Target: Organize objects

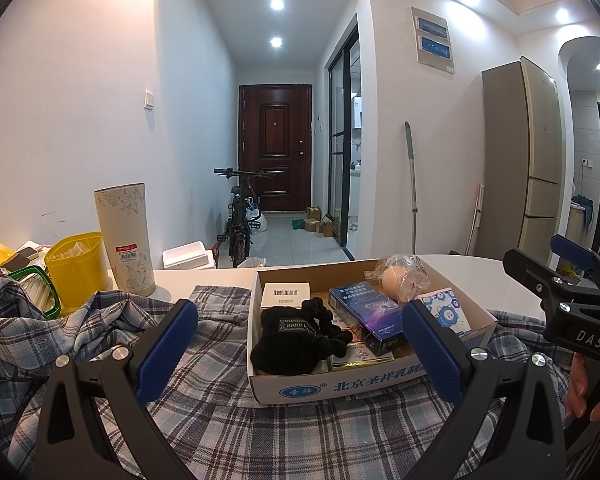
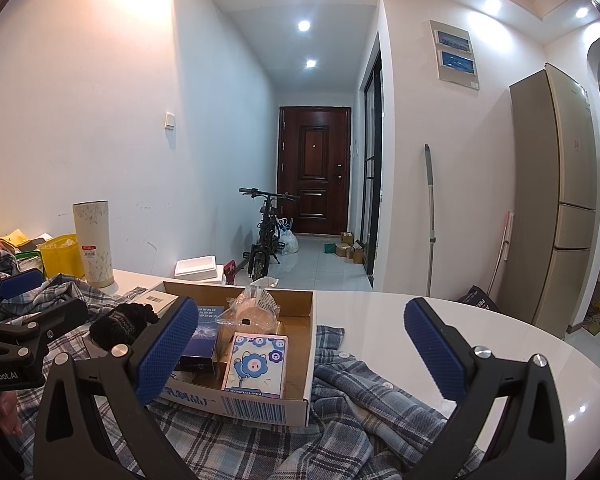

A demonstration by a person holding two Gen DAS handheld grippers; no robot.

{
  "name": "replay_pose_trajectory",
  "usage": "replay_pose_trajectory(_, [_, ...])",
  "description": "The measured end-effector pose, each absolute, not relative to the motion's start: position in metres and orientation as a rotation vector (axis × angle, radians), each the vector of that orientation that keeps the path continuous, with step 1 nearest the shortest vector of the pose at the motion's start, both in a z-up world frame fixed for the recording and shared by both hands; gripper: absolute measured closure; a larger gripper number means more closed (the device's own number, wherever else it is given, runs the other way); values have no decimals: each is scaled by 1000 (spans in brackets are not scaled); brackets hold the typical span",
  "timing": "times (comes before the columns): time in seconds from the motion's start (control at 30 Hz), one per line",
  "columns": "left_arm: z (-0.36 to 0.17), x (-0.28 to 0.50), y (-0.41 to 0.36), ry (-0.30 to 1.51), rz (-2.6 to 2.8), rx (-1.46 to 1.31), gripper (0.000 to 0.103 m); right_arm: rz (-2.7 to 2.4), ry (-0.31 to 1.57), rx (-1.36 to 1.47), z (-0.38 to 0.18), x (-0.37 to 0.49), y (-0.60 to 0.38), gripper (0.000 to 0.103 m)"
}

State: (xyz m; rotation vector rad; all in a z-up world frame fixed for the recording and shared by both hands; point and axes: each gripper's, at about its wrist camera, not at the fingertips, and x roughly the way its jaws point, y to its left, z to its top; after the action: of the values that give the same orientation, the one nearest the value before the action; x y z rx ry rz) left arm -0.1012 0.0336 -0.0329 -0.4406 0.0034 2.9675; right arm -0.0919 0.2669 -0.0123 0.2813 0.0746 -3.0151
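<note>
Nearest the lens, the left gripper [image 1: 300, 344] hangs with its blue pads spread wide and empty over the plaid shirt [image 1: 236, 432], framing the cardboard box [image 1: 340, 388], whose front wall carries blue Chinese print partly hidden by a pad. Inside lie a black knit piece [image 1: 288, 340] tagged "HAND", a blue carton [image 1: 364, 312] and a flower-print tissue pack [image 2: 256, 364]. The right gripper [image 2: 300, 344], likewise spread and empty, faces bare white table [image 2: 384, 320] right of the box.

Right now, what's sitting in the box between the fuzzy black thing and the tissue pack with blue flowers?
A dark blue box lies between the fuzzy black thing and the tissue pack, inside the cardboard box. The left wrist view shows it best.
</note>
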Motion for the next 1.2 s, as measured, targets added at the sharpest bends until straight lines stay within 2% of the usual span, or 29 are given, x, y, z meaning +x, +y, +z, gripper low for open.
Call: replay_pose_trajectory(1.2, [-33, -101, 34, 4, 2968, -443, 0, -3006, 89, 303, -12, -90, 268, 0])
